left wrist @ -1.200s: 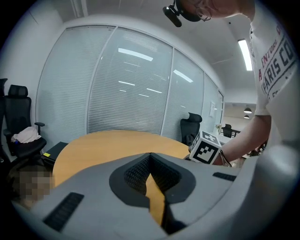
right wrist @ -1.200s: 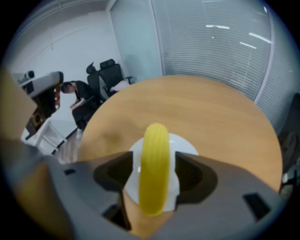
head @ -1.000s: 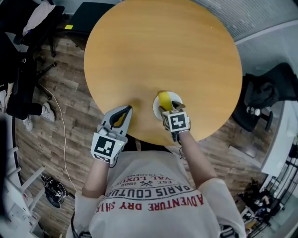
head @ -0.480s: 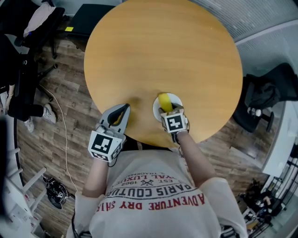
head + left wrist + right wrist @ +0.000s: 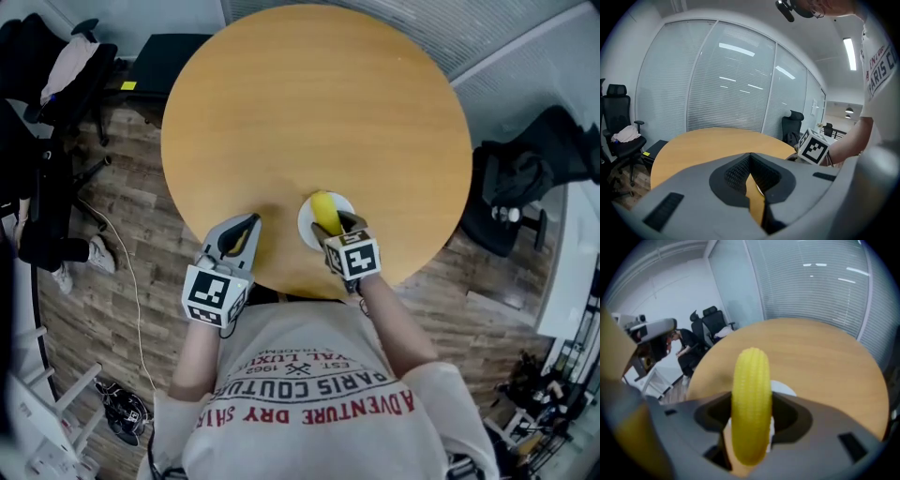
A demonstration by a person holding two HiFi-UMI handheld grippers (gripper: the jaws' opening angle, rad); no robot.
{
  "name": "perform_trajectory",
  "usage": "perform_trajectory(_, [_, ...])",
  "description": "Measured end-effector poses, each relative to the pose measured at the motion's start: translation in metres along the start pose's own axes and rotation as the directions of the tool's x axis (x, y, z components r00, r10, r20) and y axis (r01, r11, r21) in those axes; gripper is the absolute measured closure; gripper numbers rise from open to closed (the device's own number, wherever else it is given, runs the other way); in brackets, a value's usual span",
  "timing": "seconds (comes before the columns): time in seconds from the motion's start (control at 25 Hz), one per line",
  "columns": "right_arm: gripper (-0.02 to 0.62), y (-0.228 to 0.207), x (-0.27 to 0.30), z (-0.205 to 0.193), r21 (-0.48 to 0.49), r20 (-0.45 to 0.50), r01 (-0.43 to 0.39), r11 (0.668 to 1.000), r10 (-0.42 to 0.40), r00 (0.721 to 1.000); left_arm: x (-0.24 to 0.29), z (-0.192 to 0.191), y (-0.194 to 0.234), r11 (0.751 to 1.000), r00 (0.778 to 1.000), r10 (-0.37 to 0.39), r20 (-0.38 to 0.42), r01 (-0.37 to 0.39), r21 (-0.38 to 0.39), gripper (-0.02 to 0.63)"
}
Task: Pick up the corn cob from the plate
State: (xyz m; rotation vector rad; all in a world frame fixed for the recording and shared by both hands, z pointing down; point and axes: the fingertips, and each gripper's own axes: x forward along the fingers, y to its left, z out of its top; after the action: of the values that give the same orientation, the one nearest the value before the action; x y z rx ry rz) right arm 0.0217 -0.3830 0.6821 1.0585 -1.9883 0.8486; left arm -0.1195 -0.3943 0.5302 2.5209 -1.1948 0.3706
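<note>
Our right gripper [image 5: 336, 228] clamps the yellow corn cob [image 5: 325, 208], pointing forward over the round white plate [image 5: 304, 226]; left gripper [image 5: 246, 228] clenched, empty

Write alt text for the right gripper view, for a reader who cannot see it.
A yellow corn cob is clamped between the fingers of the right gripper. Behind it, a white plate lies on a round wooden table.

Two grippers at the near edge of a round light-wood surface [image 5: 309, 103].
A small white round plate [image 5: 306, 223] sits close to the near edge. The yellow corn cob [image 5: 324, 210] shows over it, its near end in the fingers of the right gripper [image 5: 336, 228]. The left gripper [image 5: 246, 228] hovers just left of the plate, fingers drawn together.
</note>
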Motion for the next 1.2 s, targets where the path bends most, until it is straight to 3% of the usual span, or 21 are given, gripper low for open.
perform_trajectory(0.2, [0.331,0.001,-0.048,0.044,0.072,0.196,-0.009,0.997,-0.006,0.981,0.009,0.018,-0.011,0.999,0.999,-0.033,0.026,0.032,0.021,0.574])
perform_trajectory(0.36, [0.331,-0.001,-0.09,0.079,0.062,0.337,0.027,0.998,-0.046,0.94,0.013,0.032,-0.021,0.996,0.997,-0.068,0.036,0.066,0.065,0.574])
perform_trajectory(0.68, [0.331,-0.011,-0.18,0.121,0.069,0.583,0.113,0.991,-0.132,0.801,0.016,0.076,-0.043,0.982,0.989,-0.114,0.094,0.098,0.163,0.574])
perform_trajectory(0.96, [0.331,-0.008,-0.248,0.143,0.059,0.715,0.193,0.979,-0.177,0.676,0.004,0.125,-0.057,0.975,0.975,-0.136,0.173,0.102,0.196,0.574])
perform_trajectory(1.2, [0.331,-0.007,-0.277,0.147,0.062,0.786,0.195,0.979,-0.168,0.594,-0.001,0.151,-0.067,0.972,0.964,-0.143,0.226,0.093,0.216,0.574])
